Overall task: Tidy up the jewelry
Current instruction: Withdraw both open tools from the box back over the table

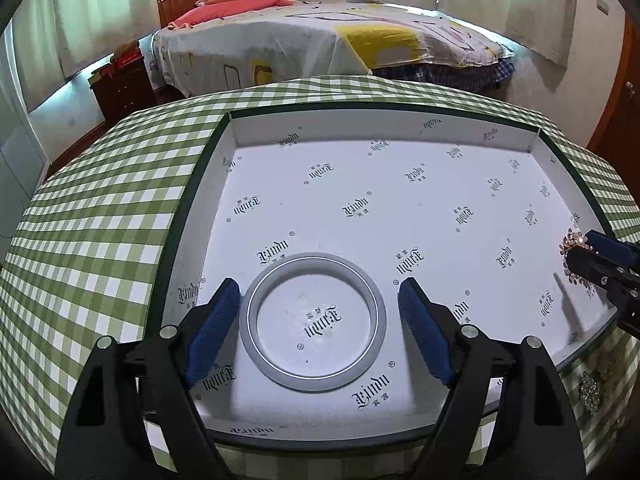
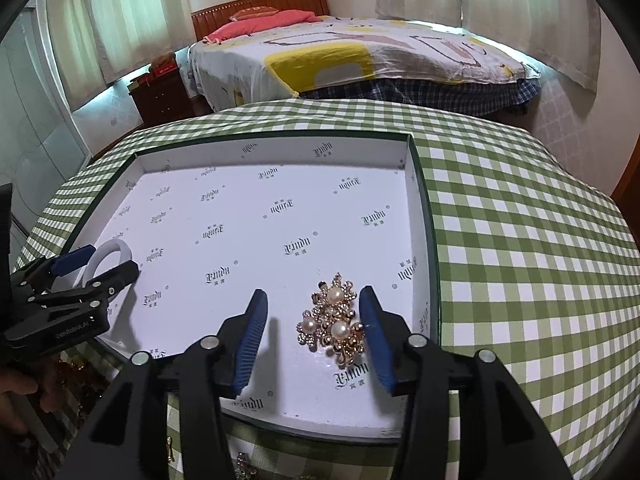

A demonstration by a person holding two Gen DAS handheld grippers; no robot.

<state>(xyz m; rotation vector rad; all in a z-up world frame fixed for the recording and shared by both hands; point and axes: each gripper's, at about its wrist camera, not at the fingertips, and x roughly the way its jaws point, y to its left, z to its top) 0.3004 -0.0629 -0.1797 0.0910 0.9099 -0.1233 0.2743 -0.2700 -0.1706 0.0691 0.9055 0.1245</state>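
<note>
A white bangle (image 1: 316, 322) lies flat in the shallow white printed box (image 1: 400, 184). My left gripper (image 1: 318, 308) is open, its blue pads standing apart on either side of the bangle with a gap at each side. A gold brooch with pearls (image 2: 334, 320) lies near the box's right wall (image 2: 422, 216). My right gripper (image 2: 314, 318) is open around it; the left pad is well clear, the right pad is close beside the brooch. The brooch (image 1: 574, 246) and the right gripper's fingers (image 1: 600, 258) also show at the right edge of the left wrist view.
The box sits on a green checked tablecloth (image 2: 520, 240). More jewelry lies on the cloth in front of the box: a silver piece (image 1: 590, 392) and small pieces (image 2: 244, 466). A hand (image 2: 16, 396) shows at lower left. A bed (image 1: 320, 44) stands beyond the table.
</note>
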